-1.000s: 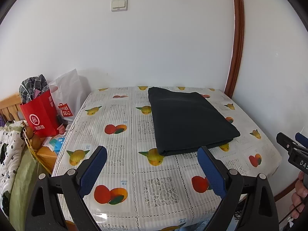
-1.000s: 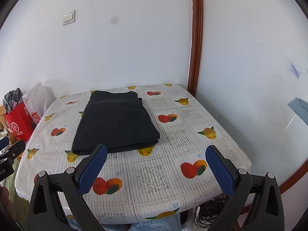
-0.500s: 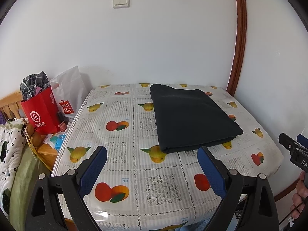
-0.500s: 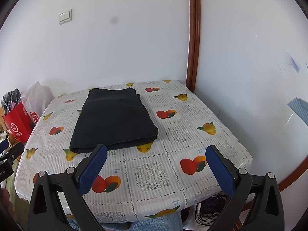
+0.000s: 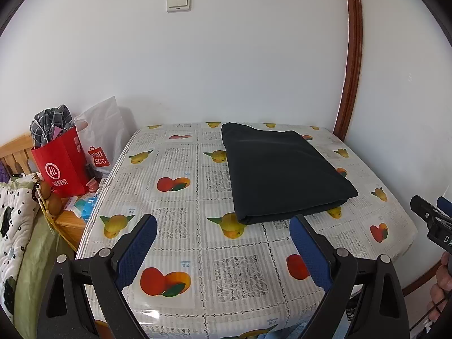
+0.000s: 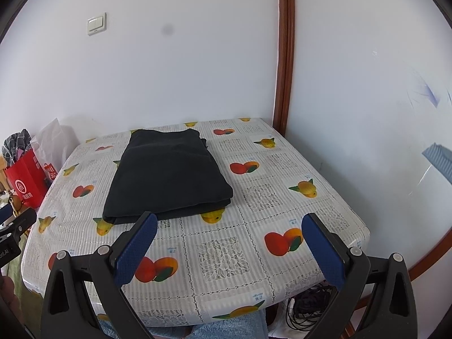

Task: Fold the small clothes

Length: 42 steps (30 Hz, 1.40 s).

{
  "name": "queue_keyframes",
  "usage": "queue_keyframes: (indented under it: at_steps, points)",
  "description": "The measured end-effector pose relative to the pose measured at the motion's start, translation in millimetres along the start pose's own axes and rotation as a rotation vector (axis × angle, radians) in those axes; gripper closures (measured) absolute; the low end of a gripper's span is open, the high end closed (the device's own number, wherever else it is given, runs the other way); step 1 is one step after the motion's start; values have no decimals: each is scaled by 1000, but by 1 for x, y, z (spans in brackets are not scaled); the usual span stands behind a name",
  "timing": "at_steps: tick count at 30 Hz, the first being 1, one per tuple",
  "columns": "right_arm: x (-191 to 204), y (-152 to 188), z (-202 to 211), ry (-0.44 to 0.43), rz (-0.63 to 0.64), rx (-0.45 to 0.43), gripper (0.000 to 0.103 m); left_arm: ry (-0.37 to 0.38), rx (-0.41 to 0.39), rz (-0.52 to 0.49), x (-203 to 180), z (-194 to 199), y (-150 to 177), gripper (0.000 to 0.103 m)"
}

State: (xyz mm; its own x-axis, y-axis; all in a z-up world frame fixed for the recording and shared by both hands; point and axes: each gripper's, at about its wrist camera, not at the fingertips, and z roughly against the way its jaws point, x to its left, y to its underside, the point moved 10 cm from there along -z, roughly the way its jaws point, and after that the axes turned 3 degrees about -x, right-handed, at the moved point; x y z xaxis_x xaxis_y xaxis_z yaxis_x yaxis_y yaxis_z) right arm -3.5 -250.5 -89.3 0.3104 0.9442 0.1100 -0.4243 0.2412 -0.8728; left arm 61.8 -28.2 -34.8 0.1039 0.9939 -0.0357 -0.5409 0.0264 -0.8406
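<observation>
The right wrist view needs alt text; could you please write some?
A dark folded garment lies flat on a table with a fruit-print cover. The right gripper hangs open at the near edge, touching nothing.

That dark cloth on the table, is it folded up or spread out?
Folded. The dark cloth lies as a neat rectangle on the table, with stacked layers showing along its near edge. Nothing touches it.
</observation>
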Motion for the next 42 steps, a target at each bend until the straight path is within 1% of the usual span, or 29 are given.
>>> queue_keyframes:
  at_steps: [18, 25, 28, 33, 38, 42]
  points:
    - [0, 1, -1, 1, 4, 0, 2, -2, -1, 0, 1, 0, 0, 8]
    - [-3, 2, -10, -2, 12, 7, 2, 3, 22, -8, 5, -15, 2, 8]
    - [-8, 6, -27, 9, 15, 27, 2, 1, 52, -5, 9, -35, 7, 8]
    - [-19, 18, -69, 53, 39, 91, 1, -1, 112, 17, 18, -69, 20, 8]
    - [-16, 24, -98, 0, 3, 127, 1, -12, 154, 18, 21, -93, 22, 8]
    - [-11, 22, -111, -16, -19, 133, 1, -20, 139, -7, 16, -100, 12, 8]
